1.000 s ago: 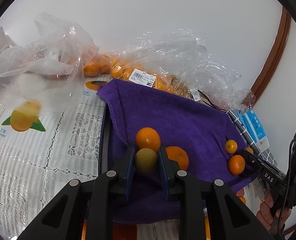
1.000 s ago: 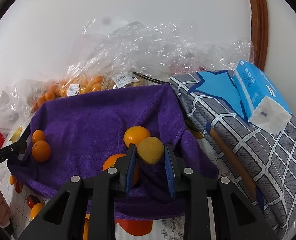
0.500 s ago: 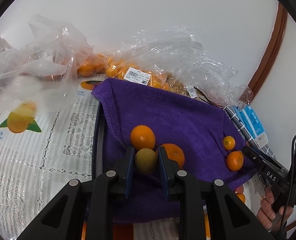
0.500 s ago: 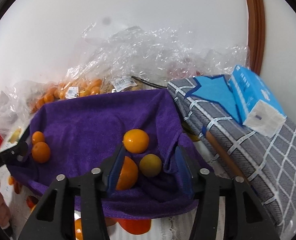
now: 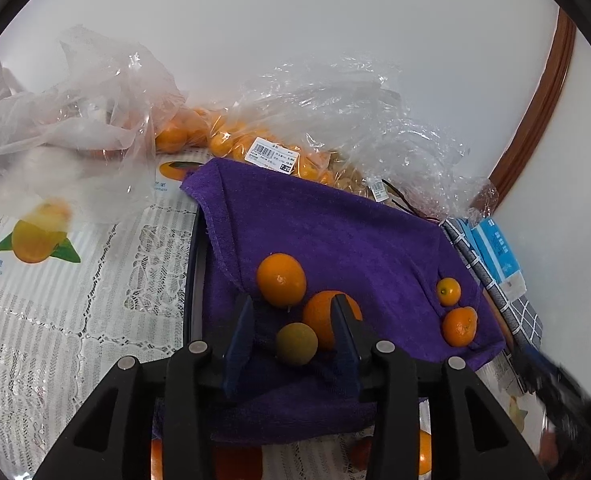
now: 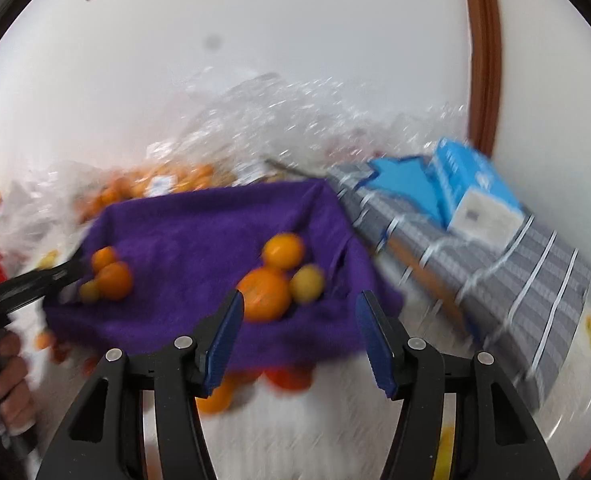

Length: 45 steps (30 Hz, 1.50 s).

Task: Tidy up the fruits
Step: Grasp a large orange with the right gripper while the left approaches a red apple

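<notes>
A purple towel [image 5: 335, 232] lies over a tray and carries several citrus fruits. My left gripper [image 5: 293, 336] is open, with a small yellow-green fruit [image 5: 296, 344] lying loose between its fingers on the towel. Two oranges [image 5: 281, 279] sit just beyond it, and two small oranges [image 5: 458, 326] lie at the towel's right edge. My right gripper [image 6: 299, 328] is open and empty, drawn back from the towel [image 6: 199, 240]. In its blurred view a yellow-green fruit [image 6: 306, 283] lies beside two oranges [image 6: 264, 294].
Clear plastic bags of oranges [image 5: 231, 144] lie behind the towel against the white wall. A lace tablecloth [image 5: 55, 320] with fruit pictures covers the table. A blue tissue pack [image 6: 475, 196] rests on grey checked cloth [image 6: 515, 264] at the right. More fruit [image 6: 215, 396] lies under the towel's front edge.
Both grippers opened and let go of their yellow-green fruits onto the towel. My right gripper has pulled back and its view is now blurred by motion.
</notes>
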{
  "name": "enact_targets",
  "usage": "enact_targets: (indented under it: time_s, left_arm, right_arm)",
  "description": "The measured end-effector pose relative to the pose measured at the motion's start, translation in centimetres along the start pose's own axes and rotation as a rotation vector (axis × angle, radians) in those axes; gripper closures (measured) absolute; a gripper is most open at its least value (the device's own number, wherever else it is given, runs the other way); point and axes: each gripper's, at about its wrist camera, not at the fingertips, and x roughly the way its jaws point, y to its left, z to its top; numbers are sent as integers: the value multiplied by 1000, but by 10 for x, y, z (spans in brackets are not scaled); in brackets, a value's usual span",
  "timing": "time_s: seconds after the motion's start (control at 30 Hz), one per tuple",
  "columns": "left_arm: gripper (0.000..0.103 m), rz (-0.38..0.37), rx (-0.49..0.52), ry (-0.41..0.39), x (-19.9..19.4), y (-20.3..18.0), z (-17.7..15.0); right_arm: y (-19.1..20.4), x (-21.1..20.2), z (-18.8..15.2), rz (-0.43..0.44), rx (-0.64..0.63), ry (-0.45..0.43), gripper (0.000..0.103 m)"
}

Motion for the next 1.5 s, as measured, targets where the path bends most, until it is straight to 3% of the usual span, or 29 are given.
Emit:
enact_targets:
  time_s: [0.17,0.4,0.5,0.53,0.57,0.8,0.93,1.13,1.27,1.5]
  left_arm:
    - [63,5,10,-11,-3,-1,-1]
    - [63,-4,7,-10,-3,-2,-1]
    - [63,-11,3,-6,-3,-2,0]
    - [63,-11,5,-8,-3,-3,0]
    - [63,-10,9,-11,-4,-3,0]
    - [63,-13,58,-37,-15,-16,-5]
    - [63,-24,101,-58,-28,-26,-11]
    - [62,-51,166,-58,-53,-33,-33]
    - [62,-41,159,-20,-56,-26,-44]
    - [62,-66,162,52,-47,-29,-53]
  right_arm:
    - [21,-3,-24,104,-14,89,45]
    - [37,24,-29,142,-19,174,48]
    - [38,36,-33,123,-15,207,56]
    - [38,41,-35,113,-17,227,63]
    - [39,41,-35,105,-20,221,69]
    - [26,26,-37,105,-2,165,69]
    - [8,13,-38,4,-36,128,69]
    - [-27,2,-43,-45,4,125,69]
    - [-39,1,-43,18,59,130,69]
    - [-42,-6,-45,34,107,91,69]
